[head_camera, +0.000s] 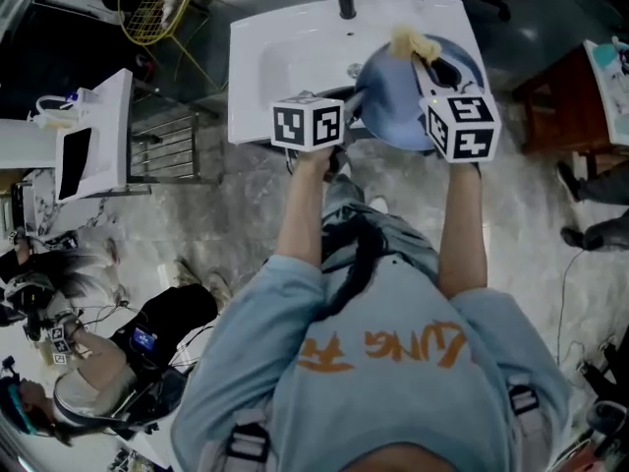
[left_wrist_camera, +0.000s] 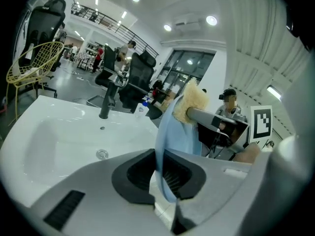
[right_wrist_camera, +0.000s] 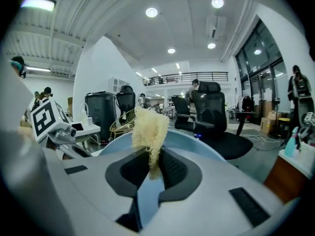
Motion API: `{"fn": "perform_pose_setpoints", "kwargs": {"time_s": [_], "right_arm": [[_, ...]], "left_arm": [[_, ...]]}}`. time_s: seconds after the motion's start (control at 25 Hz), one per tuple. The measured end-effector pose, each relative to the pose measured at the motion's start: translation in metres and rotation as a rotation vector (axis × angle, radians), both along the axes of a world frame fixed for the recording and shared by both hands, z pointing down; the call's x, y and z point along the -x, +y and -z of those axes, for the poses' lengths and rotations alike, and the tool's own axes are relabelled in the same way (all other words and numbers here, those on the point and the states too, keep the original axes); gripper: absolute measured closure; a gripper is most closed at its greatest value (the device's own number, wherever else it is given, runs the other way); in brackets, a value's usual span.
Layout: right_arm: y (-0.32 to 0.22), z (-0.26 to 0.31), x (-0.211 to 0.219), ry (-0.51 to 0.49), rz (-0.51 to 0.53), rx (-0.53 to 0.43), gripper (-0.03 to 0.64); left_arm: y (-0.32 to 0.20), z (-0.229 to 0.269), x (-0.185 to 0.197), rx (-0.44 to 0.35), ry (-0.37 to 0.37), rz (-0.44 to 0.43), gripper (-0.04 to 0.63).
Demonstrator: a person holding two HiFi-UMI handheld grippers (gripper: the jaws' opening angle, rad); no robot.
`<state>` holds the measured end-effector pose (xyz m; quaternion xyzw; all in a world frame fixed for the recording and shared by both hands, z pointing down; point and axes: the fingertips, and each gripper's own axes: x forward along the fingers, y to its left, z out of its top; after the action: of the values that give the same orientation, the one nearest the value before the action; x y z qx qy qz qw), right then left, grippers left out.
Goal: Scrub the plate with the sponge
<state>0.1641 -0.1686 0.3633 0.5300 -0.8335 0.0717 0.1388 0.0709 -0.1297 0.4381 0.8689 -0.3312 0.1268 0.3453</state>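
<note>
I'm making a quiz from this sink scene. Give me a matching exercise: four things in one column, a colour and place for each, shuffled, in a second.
1 plate
2 sponge
3 sink
4 tap

A white, under the plate
B black, at the sink's back edge
C blue, gripped by the left gripper
D pale yellow, gripped by the right gripper

Pairs: 1-C, 2-D, 3-A, 4-B

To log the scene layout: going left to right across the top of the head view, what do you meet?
Yellow wire chair → white sink → left gripper → blue plate, clamped in its jaws → brown table. The right gripper and sponge overlap the plate, so they are left out.
</note>
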Motion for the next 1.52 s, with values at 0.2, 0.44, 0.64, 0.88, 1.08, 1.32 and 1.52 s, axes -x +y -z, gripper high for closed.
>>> {"fn": "perform_pose_setpoints", "kwargs": {"time_s": [0.2,0.44,0.64,0.88,1.08,1.32,1.52], "right_arm": [[-0.005,-0.005,-0.042,-0.006,-0.138,-0.006,0.571],[-0.011,-0.021,-0.086,0.004,-0.279,0.024,0.571],[-0.012,-0.041,-0.106,0.000,-0.350,0.067,0.571],[-0.019,-0.019,-0.092,-0.072,-0.227,-0.024,0.571],[-0.012,0.005,0.001,-0.097,0.138,-0.048,0.571],[0.019,-0.021,0.105,-0.010,0.496,0.049,0.571],[0.014,-0.044,0.123,0.002,0.500,0.129,0.571]], "left_arm": [[-0.001,-0.006,-0.007,0.019,-0.008,-0.019,0.566],[-0.013,-0.015,-0.011,0.045,0.006,-0.010,0.561],[-0.023,-0.020,0.001,0.059,0.034,0.026,0.560],[-0.030,-0.022,0.003,0.064,0.067,0.081,0.560],[-0.028,-0.020,0.023,0.056,0.089,0.128,0.565],[-0.024,-0.022,0.041,0.040,0.049,0.161,0.563],[-0.021,-0.017,0.051,0.028,0.057,0.179,0.565]]}}
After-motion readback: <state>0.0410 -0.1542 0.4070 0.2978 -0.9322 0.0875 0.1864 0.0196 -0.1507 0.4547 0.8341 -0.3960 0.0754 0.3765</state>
